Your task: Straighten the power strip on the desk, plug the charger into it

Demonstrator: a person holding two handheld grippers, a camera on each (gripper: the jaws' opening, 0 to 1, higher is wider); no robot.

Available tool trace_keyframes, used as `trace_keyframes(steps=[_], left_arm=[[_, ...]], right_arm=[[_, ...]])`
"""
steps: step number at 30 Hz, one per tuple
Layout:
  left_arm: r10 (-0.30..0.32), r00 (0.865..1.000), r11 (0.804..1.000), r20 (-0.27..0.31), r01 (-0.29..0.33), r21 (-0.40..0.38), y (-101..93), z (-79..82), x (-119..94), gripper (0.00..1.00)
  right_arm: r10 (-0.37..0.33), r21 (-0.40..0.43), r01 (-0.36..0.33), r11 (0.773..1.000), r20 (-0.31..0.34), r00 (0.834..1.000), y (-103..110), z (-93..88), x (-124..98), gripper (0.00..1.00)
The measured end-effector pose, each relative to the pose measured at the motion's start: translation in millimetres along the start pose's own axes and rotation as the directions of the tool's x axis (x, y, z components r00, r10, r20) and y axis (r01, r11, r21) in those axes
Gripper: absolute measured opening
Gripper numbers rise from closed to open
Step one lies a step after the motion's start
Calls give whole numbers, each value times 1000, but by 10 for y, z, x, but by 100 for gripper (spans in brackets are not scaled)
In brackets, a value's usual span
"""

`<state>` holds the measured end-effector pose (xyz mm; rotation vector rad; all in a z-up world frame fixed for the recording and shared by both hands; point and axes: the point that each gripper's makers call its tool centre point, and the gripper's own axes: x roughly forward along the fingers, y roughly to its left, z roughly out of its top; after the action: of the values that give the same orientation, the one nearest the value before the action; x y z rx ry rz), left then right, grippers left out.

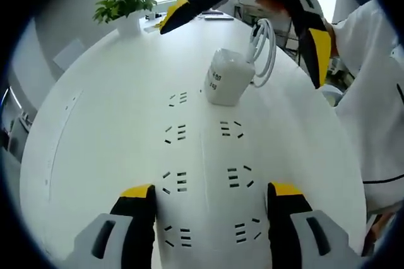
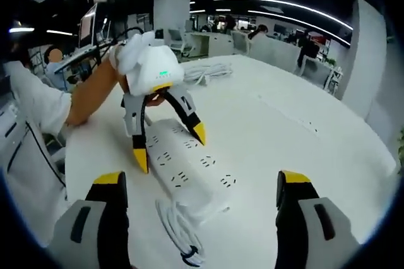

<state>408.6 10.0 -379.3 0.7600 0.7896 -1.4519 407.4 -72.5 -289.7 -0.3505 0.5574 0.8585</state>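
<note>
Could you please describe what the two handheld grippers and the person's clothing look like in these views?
Each claw has dark jaws tipped in yellow, rising from light grey housings with dark oval slots. The left claw, seen from the right gripper view, carries a white rounded body with a small green light on top. The right claw shows black jaws with yellow tips. The person wears a white sleeve with a thin dark seam line.

My left gripper (image 1: 209, 203) straddles the long white plastic power strip (image 1: 205, 174), jaws apart, its near sockets uncovered. Farther along the strip a white block charger (image 1: 226, 77) sits on top, its looped white cable (image 1: 264, 51) beside it, blocking that end. The round white table (image 1: 95, 130) lies bare to the left. A coiled white cord (image 2: 180, 231) clutters the strip's end near my right gripper (image 2: 202, 196).
</note>
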Motion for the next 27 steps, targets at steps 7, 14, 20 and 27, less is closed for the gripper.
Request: trace_keyframes(steps=[7, 14, 20, 27], left_arm=[[-3, 1000, 1000, 10, 3, 3, 1, 26, 31, 74], [-10, 1000, 1000, 25, 10, 15, 0, 58, 48, 77], [-46, 998, 997, 31, 44, 64, -94, 108, 128, 96], [-17, 999, 999, 48, 16, 39, -118, 135, 139, 96]], right_arm=[[-40, 82, 35, 996, 67, 997, -81, -17, -64, 97], [-75, 105, 65, 992, 93, 993, -93, -66, -130, 97], [-96, 176, 68, 982, 158, 983, -82, -51, -248, 97], [-96, 194, 62, 979, 169, 981, -23, -117, -279, 97]])
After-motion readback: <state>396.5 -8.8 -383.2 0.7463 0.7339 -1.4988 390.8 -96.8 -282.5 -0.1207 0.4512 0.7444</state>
